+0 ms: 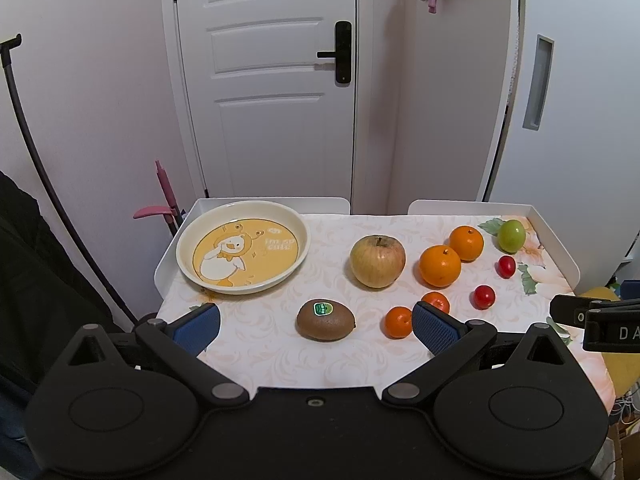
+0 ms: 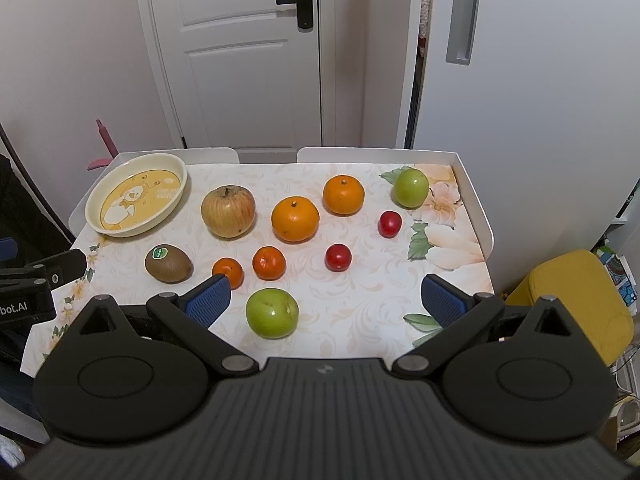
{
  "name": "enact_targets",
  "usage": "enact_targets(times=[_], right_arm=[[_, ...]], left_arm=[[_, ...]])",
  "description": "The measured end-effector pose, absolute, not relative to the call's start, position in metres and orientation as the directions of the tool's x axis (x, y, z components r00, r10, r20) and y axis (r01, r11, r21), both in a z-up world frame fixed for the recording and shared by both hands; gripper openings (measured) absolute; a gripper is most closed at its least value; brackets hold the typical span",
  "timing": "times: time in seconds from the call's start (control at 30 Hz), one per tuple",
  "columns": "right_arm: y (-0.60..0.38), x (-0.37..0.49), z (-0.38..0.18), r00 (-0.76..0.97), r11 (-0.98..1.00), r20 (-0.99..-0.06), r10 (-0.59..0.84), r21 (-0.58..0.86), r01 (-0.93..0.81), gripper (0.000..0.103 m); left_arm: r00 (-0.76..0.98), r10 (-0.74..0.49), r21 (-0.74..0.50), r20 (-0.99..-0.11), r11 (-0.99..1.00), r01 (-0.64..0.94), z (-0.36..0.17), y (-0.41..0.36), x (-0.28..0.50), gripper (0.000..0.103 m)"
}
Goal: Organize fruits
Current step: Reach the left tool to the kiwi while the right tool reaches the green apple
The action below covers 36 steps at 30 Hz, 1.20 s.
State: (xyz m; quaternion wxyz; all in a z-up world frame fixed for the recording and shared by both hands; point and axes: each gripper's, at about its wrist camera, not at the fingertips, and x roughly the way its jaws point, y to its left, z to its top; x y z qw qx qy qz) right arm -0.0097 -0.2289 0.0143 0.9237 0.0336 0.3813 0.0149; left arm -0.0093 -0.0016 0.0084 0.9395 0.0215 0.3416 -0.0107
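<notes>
Nothing looks sorted yet. The plate (image 2: 105,216) sits empty at the tabletop's (image 2: 360,304) ten o'clock corner, its duck print fully visible, and every fruit lies loose on the cloth.

In the right wrist view, the apple (image 2: 228,211) is just beside the plate at its three o'clock. Two big oranges (image 2: 295,218) (image 2: 343,195) run on toward one o'clock, ending at a green fruit (image 2: 411,187) in the far corner. Nearer lie the kiwi (image 2: 168,264), two small mandarins (image 2: 227,271) (image 2: 269,263) and two cherry tomatoes (image 2: 338,257) (image 2: 389,224). A second green fruit (image 2: 272,313) is closest.

The right gripper (image 2: 326,300) hovers spread wide and empty, with that near green fruit between its fingers' line but untouched. The left gripper (image 1: 316,326) is likewise spread and empty, the kiwi (image 1: 325,319) lying in its gap, apart from both pads.

So, by my reading, the whole job remains: ten pieces to gather, presumably onto the plate, with the kiwi or the near green fruit the likely first pick.
</notes>
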Motion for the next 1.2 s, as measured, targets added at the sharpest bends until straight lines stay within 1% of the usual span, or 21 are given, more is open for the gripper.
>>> enact_targets(times=[0.33,0.6,0.9,1.13,1.2], right_arm=[[-0.233,-0.011,0.012,0.695,0.996,-0.715,0.072,0.083,-0.017,0.103],[-0.235,-0.006,-0.011,0.658,0.991,-0.741,0.135,0.117,-0.072,0.103],[-0.213,-0.001,-0.048,0.653,0.977,-0.727,0.210,0.146,-0.152,0.103],[-0.191,0.015,-0.084,0.666,0.984,-0.725,0.176,0.122,-0.127,0.103],[-0.188,0.018,-0.092,0.670,0.987,-0.725,0.162,0.122,-0.107,0.103]], left_arm=[[0.767,-0.001,0.038,-0.642,0.999,0.033,0.007,-0.007,-0.013,0.103],[0.755,0.033,0.084,-0.655,0.996,0.030,-0.004,-0.014,-0.015,0.103],[0.757,0.029,0.111,-0.653,0.992,0.057,-0.042,0.000,0.004,0.103],[0.761,-0.027,0.135,-0.648,0.979,0.150,-0.082,0.004,0.035,0.101],[0.756,-0.045,0.140,-0.653,0.974,0.179,-0.093,0.003,0.043,0.096]])
